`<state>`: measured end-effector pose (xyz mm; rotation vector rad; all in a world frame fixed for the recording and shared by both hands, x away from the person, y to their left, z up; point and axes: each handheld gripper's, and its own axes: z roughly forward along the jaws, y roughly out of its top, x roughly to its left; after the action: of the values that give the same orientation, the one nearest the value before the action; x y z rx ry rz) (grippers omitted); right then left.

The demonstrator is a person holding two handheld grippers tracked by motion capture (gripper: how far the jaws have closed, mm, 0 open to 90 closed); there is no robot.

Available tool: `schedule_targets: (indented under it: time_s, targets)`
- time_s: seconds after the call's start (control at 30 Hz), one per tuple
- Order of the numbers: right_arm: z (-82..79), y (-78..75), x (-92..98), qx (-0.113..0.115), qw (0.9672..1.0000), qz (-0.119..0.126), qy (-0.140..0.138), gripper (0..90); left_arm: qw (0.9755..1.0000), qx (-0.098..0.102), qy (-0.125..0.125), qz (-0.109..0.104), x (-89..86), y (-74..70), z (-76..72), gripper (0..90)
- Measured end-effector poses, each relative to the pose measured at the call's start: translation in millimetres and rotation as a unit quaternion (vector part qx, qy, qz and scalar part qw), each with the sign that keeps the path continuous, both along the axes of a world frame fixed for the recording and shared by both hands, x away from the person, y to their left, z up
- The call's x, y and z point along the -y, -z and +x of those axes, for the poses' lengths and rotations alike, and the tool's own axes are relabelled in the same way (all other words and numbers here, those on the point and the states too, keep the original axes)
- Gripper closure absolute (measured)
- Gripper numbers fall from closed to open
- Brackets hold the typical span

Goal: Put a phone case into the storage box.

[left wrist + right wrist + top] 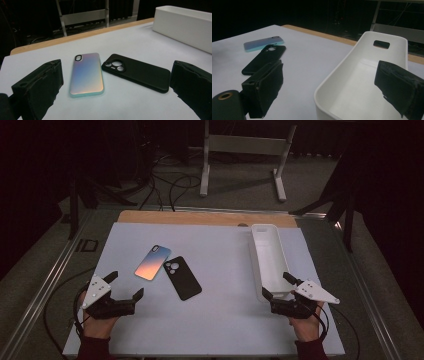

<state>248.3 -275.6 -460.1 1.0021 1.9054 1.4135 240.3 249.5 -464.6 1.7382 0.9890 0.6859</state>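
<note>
Resting low on the counter [220, 325] at its near edge: left gripper [125, 285], held in a hand [97, 322] entering from the bottom of the high view, angled toward the white tray [260, 237] side. Fingers [37, 85] released and spread wide, nothing between them. Ahead of those fingers, well left of the white tray: iridescent phone case [152, 262] lying flat, back up, camera cut-out at the far end. Just beside it, on the side nearer the white tray: black phone case [182, 277], also flat, its camera end nearly touching the iridescent one; whether the two actually meet, hard to tell.

At the near end of the white tray: right gripper [277, 285], held by the other hand [305, 325], pointing away from the person along the tray. Fingers [397, 87] released too, standing apart, one outside the tray's wall toward the phone cases, the other over the tray's inside; gripping nothing.

Cut off at the bottom of the high view: both forearms past the dark red sleeves [92, 347]. Near corner of the white tray hidden behind the right gripper there. Background beyond the counter dark, details hard to make out.
</note>
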Motion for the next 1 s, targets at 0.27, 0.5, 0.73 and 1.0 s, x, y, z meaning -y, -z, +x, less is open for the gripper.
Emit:
schedule_targets:
  time_s: [0.27, 0.5, 0.73, 1.0]
  targets:
    - [-0.9, -2.3, 1.5, 0.003, 1.0, 0.006, 0.007, 8.0, 0.9999, -0.015, -0.006, -0.006, -1.2, -2.9, 9.0, 0.0]
    - [-1.1, -4.2, 2.9, 0.006, 0.9999, 0.004, 0.01, 8.0, 0.9992, -0.034, -0.009, 0.018, 4.2, -8.2, 24.4, 0.0]
    - [-0.4, -3.5, 3.3, 0.005, 0.9999, 0.002, 0.01, 8.0, 0.9984, -0.049, -0.013, 0.027, 8.8, -10.9, 43.7, 0.0]
    - [-0.4, -3.8, 1.9, 0.004, 1.0, 0.001, 0.008, 8.0, 0.9969, -0.065, -0.012, 0.043, 13.8, -8.6, 60.0, 0.0]
